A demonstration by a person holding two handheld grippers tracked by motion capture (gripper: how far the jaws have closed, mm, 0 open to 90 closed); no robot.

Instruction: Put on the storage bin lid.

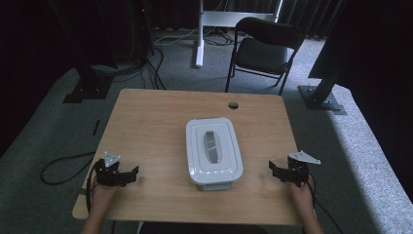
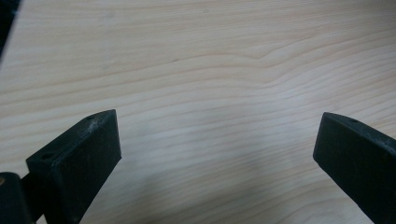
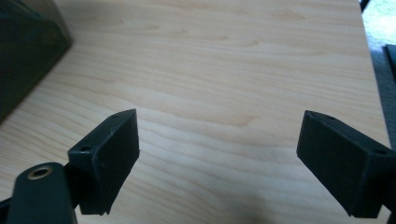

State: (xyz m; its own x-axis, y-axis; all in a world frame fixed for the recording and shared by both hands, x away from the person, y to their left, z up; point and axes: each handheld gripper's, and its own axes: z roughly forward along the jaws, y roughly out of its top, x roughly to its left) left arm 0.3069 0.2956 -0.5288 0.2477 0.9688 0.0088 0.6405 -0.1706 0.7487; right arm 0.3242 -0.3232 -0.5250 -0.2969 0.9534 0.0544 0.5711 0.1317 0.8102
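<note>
White lidded container between two idle, wide-open grippers on a wooden table.

Nearest the person, the left gripper (image 1: 127, 175) rests at the table's near-left edge and the right gripper (image 1: 276, 170) at the near-right, each held in a hand; both have their jaws spread wide with nothing between them (each gripper's own view shows bare wood grain in the gap); between them, well apart from either, lies the white lidded container (image 1: 213, 149), its grey handle (image 1: 212, 146) running lengthwise along the lid, the box set slightly right of centre on the wooden table (image 1: 146, 122); farther off a cable hole (image 1: 233, 105) marks the far edge; beyond the table stands a black folding chair (image 1: 263, 48) on grey carpet.
</note>
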